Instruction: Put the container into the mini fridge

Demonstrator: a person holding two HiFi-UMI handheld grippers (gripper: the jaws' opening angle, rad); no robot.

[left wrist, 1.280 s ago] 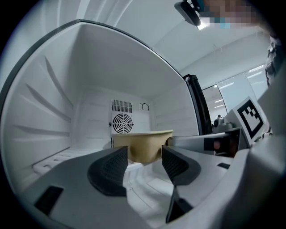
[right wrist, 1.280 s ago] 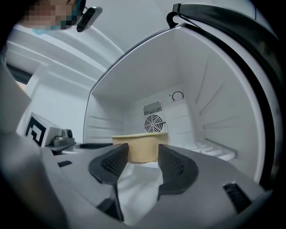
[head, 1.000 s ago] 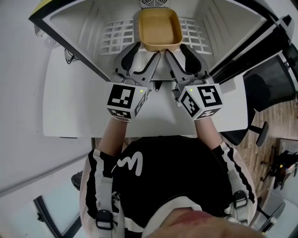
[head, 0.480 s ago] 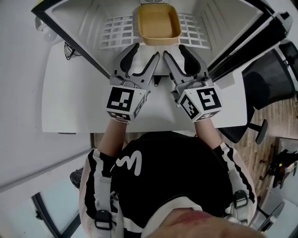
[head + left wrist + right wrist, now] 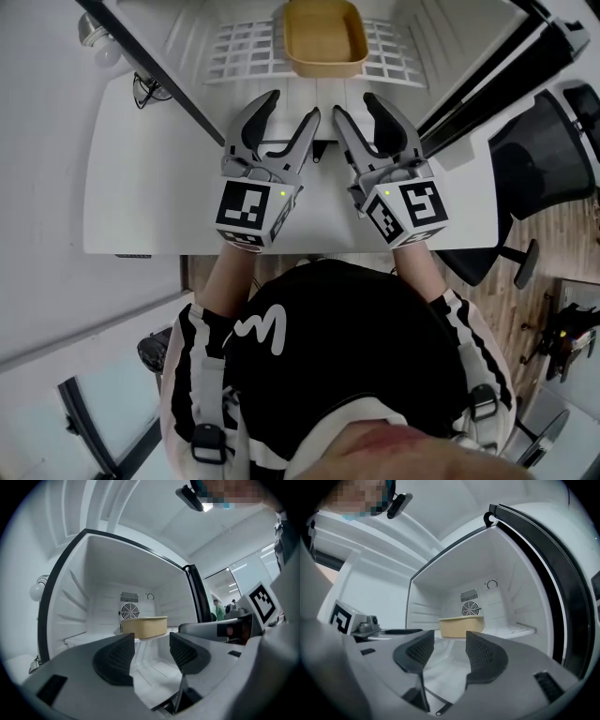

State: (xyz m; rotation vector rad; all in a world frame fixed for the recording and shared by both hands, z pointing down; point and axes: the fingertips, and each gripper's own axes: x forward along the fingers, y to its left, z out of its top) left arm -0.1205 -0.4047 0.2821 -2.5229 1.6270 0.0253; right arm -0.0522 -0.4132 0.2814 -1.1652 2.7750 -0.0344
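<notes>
A tan rectangular container (image 5: 324, 37) sits on the white wire shelf (image 5: 234, 52) inside the open mini fridge, in front of the rear fan. It shows as the container (image 5: 144, 626) in the left gripper view and as the container (image 5: 462, 626) in the right gripper view. My left gripper (image 5: 288, 107) and right gripper (image 5: 356, 107) are side by side at the fridge mouth, both open and holding nothing, a short way back from the container.
The fridge door (image 5: 506, 70) stands swung open at the right, its dark frame edge (image 5: 155, 80) runs along the left. The fridge rests on a white table (image 5: 141, 187). A black office chair (image 5: 544, 159) stands to the right on wood flooring.
Both grippers have drawn back toward me, away from the container, which stays on the shelf. The gap between jaws and container has grown.
</notes>
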